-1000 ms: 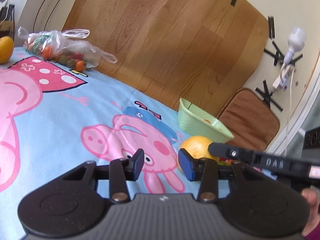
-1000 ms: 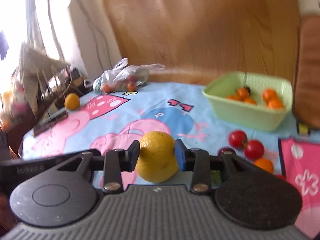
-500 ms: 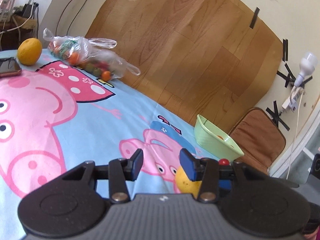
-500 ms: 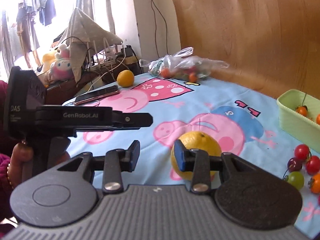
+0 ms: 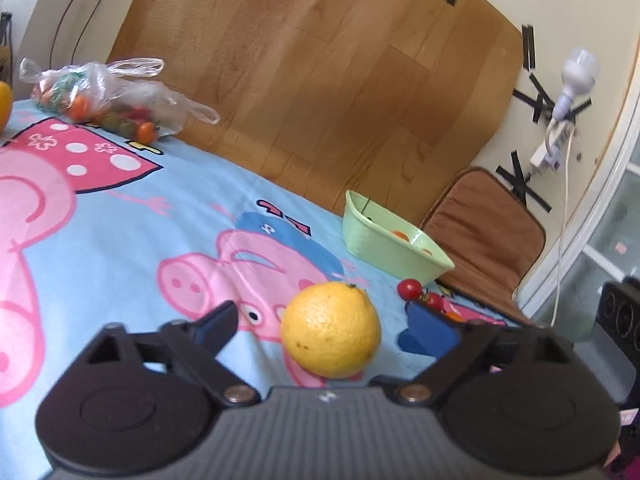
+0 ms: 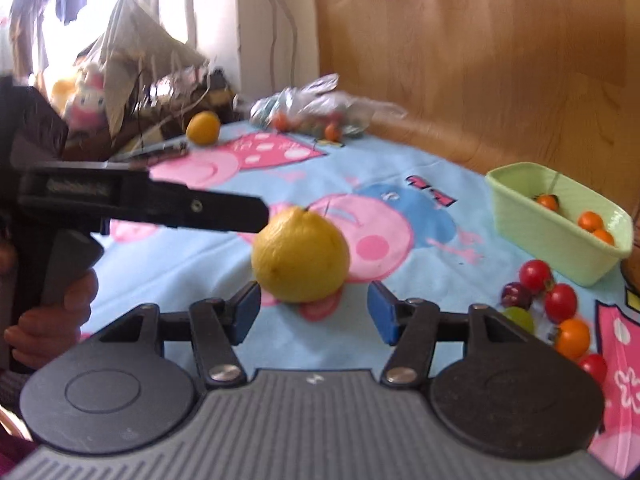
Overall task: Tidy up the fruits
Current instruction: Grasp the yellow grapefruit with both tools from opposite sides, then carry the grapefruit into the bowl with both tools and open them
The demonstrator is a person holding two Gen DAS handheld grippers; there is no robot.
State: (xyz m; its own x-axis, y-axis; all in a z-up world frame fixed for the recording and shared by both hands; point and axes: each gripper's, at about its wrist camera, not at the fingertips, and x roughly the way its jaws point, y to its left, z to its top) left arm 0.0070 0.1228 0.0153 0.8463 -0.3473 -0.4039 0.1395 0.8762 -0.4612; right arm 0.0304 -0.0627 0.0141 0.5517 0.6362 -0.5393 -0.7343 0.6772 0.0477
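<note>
A large yellow citrus fruit [image 5: 331,330] rests on the cartoon-pig cloth [image 5: 120,240]; it also shows in the right wrist view [image 6: 300,255]. My left gripper [image 5: 326,326] is open with its jaws wide on either side of the fruit, not touching it. My right gripper [image 6: 314,314] is open and empty, just short of the fruit. A pale green basket [image 6: 560,220] holds small orange tomatoes; it also shows in the left wrist view [image 5: 394,246]. Loose cherry tomatoes [image 6: 548,300] lie beside it.
A clear plastic bag of small tomatoes [image 5: 104,100] lies at the cloth's far side by the wooden panel [image 5: 320,80]. A second orange fruit [image 6: 203,127] sits near clutter and cables at the far left. A brown cushion [image 5: 488,236] lies behind the basket.
My right gripper let go of the yellow fruit, opened and drew back. My left gripper opened wider and now brackets the fruit on the cloth.
</note>
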